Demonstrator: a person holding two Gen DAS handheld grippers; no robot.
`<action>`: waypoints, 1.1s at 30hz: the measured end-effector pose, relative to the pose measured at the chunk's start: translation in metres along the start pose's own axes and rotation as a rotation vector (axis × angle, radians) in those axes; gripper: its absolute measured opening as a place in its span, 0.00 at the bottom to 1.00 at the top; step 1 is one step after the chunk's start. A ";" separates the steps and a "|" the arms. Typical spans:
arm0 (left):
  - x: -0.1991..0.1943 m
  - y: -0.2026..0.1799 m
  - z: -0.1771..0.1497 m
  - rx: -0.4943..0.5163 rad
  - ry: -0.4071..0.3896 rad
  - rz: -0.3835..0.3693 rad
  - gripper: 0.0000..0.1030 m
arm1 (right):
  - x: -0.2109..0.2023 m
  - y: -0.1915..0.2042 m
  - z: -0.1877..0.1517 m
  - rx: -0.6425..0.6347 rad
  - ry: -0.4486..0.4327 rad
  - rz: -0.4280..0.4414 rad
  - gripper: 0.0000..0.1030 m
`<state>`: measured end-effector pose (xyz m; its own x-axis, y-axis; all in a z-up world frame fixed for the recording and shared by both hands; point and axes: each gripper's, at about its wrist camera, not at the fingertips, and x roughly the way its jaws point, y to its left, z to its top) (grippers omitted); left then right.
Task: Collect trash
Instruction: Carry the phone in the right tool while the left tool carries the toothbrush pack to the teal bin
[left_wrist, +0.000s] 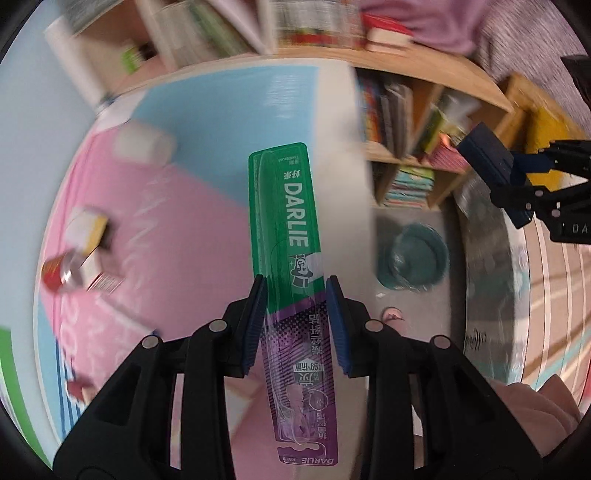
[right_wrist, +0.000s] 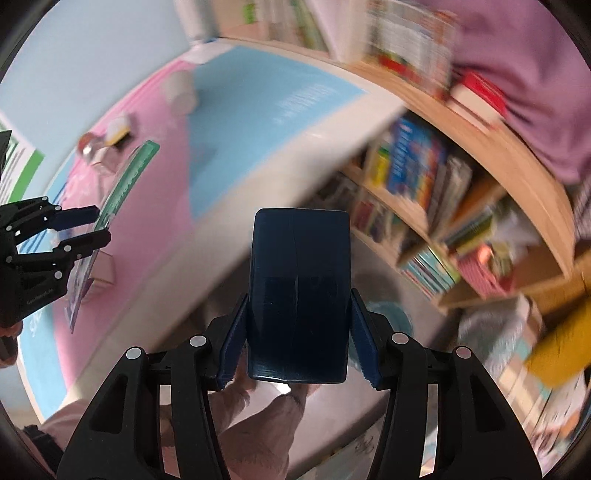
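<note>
The green-and-purple toothbrush package (left_wrist: 293, 280) hangs lengthwise between the left gripper (left_wrist: 295, 325) fingers, pinched near its middle and lifted above the pink-and-blue worktop (left_wrist: 177, 221). The right gripper (right_wrist: 297, 332) clamps a dark blue box (right_wrist: 299, 295) broadside, likely both bound for the teal bin (left_wrist: 413, 258) on the floor.

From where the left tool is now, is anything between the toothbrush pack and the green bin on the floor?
Nothing visible does. The left tool holds the Darlie toothbrush pack over the table edge, and the green bin sits open on the floor beyond it. The right tool, holding a dark blue box, is off to the side.
</note>
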<state>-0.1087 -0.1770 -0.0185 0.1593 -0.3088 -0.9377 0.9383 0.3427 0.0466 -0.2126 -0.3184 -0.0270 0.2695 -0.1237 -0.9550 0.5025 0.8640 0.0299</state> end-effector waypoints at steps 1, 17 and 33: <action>0.002 -0.012 0.004 0.016 0.002 -0.004 0.30 | 0.000 -0.012 -0.009 0.022 0.002 -0.003 0.51; 0.082 -0.203 0.063 0.188 0.104 -0.081 0.30 | 0.026 -0.175 -0.103 0.164 0.049 0.029 0.51; 0.269 -0.295 0.055 0.291 0.307 -0.142 0.30 | 0.195 -0.263 -0.182 0.301 0.193 0.150 0.51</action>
<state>-0.3260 -0.4098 -0.2654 -0.0350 -0.0419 -0.9985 0.9986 0.0385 -0.0366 -0.4415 -0.4808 -0.2747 0.2132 0.1118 -0.9706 0.6957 0.6801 0.2312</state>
